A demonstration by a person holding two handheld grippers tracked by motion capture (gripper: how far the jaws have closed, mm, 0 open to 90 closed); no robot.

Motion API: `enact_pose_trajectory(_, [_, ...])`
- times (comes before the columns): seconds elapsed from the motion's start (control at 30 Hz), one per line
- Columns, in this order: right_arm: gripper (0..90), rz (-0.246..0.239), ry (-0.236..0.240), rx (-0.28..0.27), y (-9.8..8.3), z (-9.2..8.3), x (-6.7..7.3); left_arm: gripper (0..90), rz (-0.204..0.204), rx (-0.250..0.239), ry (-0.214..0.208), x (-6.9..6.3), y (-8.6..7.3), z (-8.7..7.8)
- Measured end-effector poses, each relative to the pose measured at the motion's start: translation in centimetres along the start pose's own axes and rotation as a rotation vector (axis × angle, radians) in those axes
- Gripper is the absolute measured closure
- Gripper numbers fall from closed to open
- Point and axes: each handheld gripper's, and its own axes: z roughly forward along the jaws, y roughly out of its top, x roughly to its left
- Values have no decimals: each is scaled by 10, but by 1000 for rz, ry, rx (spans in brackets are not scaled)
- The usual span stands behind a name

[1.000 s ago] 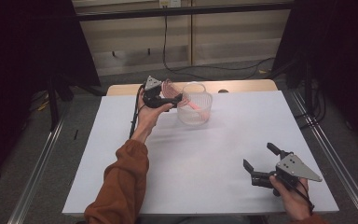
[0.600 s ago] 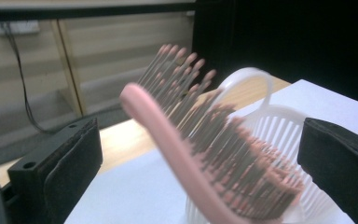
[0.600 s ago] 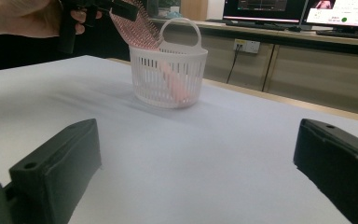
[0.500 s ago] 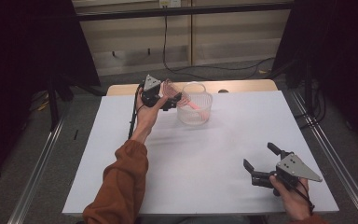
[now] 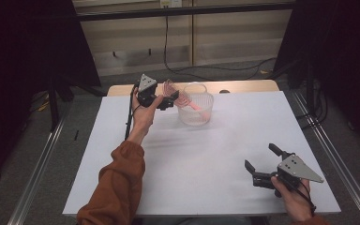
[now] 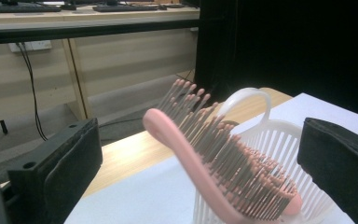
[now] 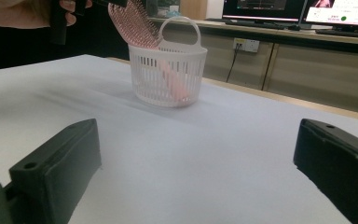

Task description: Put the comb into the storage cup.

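A pink hairbrush (image 5: 172,89) leans in a white slatted basket (image 5: 196,111) at the table's far middle, handle down and bristled head sticking out over the rim toward the left. My left gripper (image 5: 168,100) is raised beside the brush head. In the left gripper view its jaws stand wide apart, open, with the hairbrush (image 6: 214,163) between them and touching neither, and the basket (image 6: 279,154) behind. My right gripper (image 5: 259,156) rests low near the front right of the table, open and holding nothing. In the right gripper view the basket (image 7: 168,74) and hairbrush (image 7: 133,21) stand far ahead.
The white table (image 5: 206,159) has a wooden strip (image 5: 248,86) along its far edge. Cables hang down the wall behind. Metal rails run along the floor on both sides, with dark curtains to the left and right.
My left gripper has drifted slightly left, away from the basket. The brush stays leaning in the basket. The right gripper has not moved.
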Motion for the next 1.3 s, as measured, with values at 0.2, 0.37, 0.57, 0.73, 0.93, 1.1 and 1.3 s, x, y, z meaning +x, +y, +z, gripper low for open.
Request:
enact_pose_trajectory(0.2, [2, 8, -9, -4, -1, -1, -1, 0, 9, -15, 9, -3, 1, -4])
enact_pose_trajectory(0.37, [2, 5, -7, -6, -1, -1, -1, 0, 37, -18, 22, -5, 3, -10])
enact_pose_trajectory(0.57, [2, 4, -9, -7, 0, 0, -2, 0, 57, -28, 29, -5, 6, -19])
enact_pose_trajectory(0.73, [1, 0, -9, -6, 0, 0, -1, 1, 20, -43, -14, -4, 2, -28])
enact_pose_trajectory(0.93, [1, -7, -13, -3, 1, 0, 0, 0, 11, -46, -4, -5, -6, -36])
enact_pose_trajectory(1.1, [1, -11, -13, -2, 1, 0, 0, 0, 40, -66, 15, -8, -7, -46])
enact_pose_trajectory(1.3, [1, -10, -9, -4, 1, 2, 1, 0, 49, -87, 22, -12, -8, -56])
